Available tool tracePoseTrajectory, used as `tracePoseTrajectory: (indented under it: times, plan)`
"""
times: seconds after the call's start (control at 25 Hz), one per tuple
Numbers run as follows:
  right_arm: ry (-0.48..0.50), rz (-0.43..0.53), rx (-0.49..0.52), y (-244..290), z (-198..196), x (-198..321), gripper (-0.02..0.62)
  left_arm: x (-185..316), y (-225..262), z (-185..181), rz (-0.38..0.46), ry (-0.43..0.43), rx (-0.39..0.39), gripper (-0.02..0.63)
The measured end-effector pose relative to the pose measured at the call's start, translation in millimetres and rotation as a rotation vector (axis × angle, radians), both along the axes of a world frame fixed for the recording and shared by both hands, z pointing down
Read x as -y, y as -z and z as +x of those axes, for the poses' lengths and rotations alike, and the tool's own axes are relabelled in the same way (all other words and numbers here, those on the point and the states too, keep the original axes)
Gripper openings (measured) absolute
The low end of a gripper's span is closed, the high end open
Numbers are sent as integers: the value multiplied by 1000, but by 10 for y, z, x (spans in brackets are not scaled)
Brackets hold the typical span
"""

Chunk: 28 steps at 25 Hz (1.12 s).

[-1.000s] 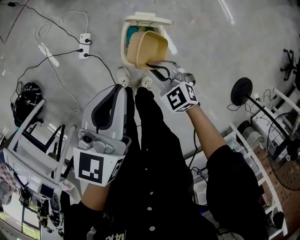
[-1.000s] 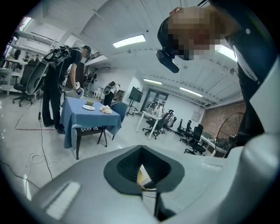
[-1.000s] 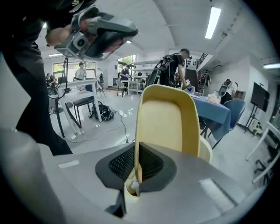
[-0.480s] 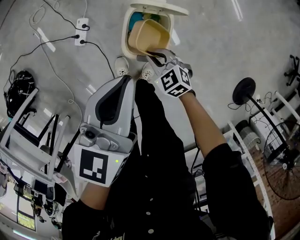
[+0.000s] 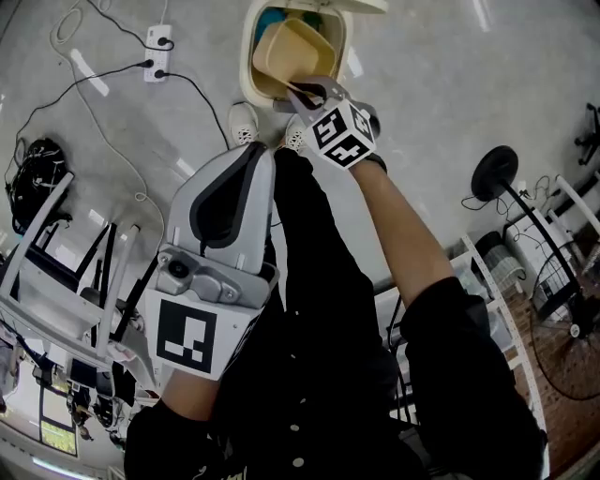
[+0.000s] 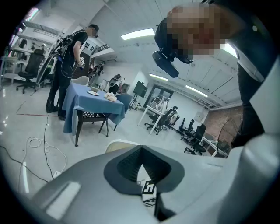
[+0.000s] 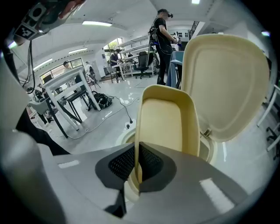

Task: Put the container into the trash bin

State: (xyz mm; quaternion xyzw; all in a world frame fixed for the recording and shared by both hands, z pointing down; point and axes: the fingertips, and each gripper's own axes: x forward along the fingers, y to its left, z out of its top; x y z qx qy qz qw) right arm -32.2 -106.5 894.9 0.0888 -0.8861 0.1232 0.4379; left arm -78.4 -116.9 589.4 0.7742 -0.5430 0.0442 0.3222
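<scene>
A tan rectangular container hangs over the mouth of the cream trash bin, whose lid stands up open. My right gripper is shut on the container's near rim, with the wall of it pinched between the jaws. Something blue lies inside the bin. My left gripper is held close to my body, jaws together with nothing between them.
The bin stands on a grey floor just beyond two white shoes. A power strip and cables lie to the left, a white frame at the far left. A round black stand base and shelving are on the right.
My right gripper has carried the container forward and down, so that it now sits deeper over the bin's opening. The left gripper has hardly moved.
</scene>
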Motion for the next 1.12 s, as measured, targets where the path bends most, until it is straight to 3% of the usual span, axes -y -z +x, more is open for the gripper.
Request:
tracePoseTrajectory:
  times: [0.28, 0.76, 0.84, 0.92, 1.12]
  plan:
    - [-52, -60, -12, -149, -41, 17, 28, -29, -77, 37, -11, -16, -3, 1]
    - [-69, -66, -2, -135, -106, 2, 29, -37, -59, 71, 2, -29, -6, 3]
    - [-85, -52, -4, -130, -79, 28, 58, -63, -61, 98, -8, -33, -9, 3]
    - [-110, -45, -10, -119, -38, 55, 141, -78, -43, 126, -10, -36, -10, 3]
    - [-140, -26, -7, -43, 20, 81, 127, -89, 28, 179, 1, -41, -5, 3]
